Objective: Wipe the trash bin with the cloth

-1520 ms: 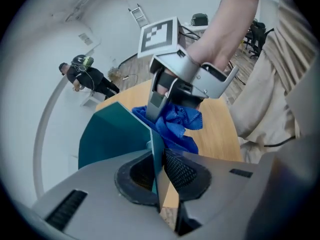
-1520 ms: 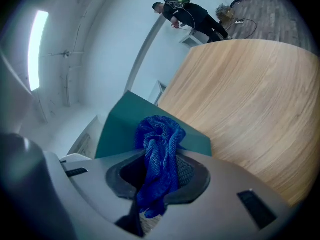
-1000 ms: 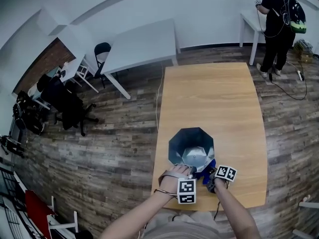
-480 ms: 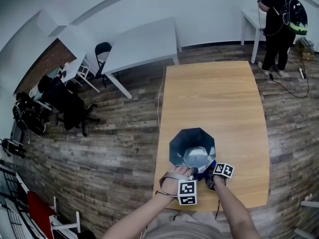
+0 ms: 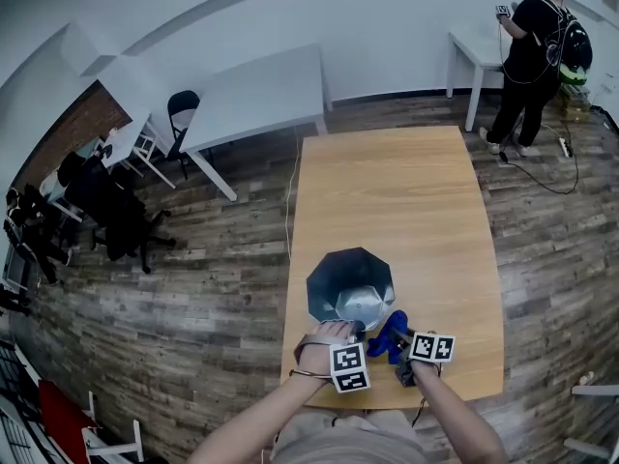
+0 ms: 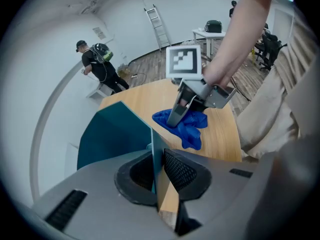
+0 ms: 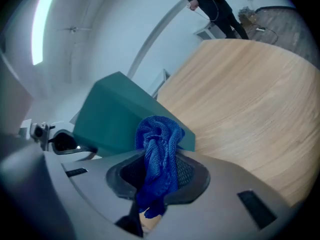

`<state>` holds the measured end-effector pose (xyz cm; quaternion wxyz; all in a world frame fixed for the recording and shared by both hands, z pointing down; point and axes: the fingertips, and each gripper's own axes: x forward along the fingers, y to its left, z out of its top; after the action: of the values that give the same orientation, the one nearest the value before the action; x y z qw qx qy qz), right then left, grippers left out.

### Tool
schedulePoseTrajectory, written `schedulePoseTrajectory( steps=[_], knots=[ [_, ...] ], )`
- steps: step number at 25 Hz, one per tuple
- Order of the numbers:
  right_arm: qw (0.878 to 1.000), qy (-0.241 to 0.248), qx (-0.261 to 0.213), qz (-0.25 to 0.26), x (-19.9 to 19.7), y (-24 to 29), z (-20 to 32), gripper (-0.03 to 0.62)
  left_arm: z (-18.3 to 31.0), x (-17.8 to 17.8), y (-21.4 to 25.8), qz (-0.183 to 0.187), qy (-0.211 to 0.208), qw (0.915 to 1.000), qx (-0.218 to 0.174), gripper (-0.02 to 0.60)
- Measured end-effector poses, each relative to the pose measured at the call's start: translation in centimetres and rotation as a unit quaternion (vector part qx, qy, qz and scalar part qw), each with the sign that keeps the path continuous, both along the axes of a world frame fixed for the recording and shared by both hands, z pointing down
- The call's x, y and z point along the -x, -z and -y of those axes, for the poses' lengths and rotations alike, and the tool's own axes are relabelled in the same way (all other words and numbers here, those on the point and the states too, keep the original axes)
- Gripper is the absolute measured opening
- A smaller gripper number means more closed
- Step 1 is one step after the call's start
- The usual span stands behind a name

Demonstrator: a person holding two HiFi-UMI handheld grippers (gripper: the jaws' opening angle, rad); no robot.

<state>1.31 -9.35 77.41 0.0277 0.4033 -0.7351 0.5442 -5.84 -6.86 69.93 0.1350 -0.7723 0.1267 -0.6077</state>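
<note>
Trash bin (image 5: 348, 280): left gripper (image 6: 157, 174) pinches six-o'clock rim, steadying it. Right gripper (image 7: 156, 179), five o'clock, clamps cloth (image 7: 159, 144) for wiping.

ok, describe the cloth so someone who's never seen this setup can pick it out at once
Find the long wooden table in the middle of the room; at its near end stands a teal, faceted trash bin. Just right of the bin, the cloth is pinched in the right gripper. It's the only bright blue, crumpled fabric there.
</note>
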Motion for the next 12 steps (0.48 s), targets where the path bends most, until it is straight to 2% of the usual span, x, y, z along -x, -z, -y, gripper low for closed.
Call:
schedulePoseTrajectory(
  steps=[3, 8, 12],
  knots=[
    [0.999, 0.018, -0.039, 0.0, -0.3, 3.8, -1.3, 0.084, 0.3, -0.2, -0.1, 0.0, 0.021, 0.9998, 0.006, 0.049],
    [0.998, 0.025, -0.057, 0.025, -0.2, 8.0, -3.2, 0.084, 0.8, -0.9, 0.1, -0.003, 0.052, 0.9986, 0.007, 0.049],
    [0.994, 0.062, -0.092, -0.002, 1.0, 10.3, -3.9, 0.084, 0.8, -1.1, 0.2, -0.002, 0.055, 0.9984, 0.006, 0.049]
  ],
)
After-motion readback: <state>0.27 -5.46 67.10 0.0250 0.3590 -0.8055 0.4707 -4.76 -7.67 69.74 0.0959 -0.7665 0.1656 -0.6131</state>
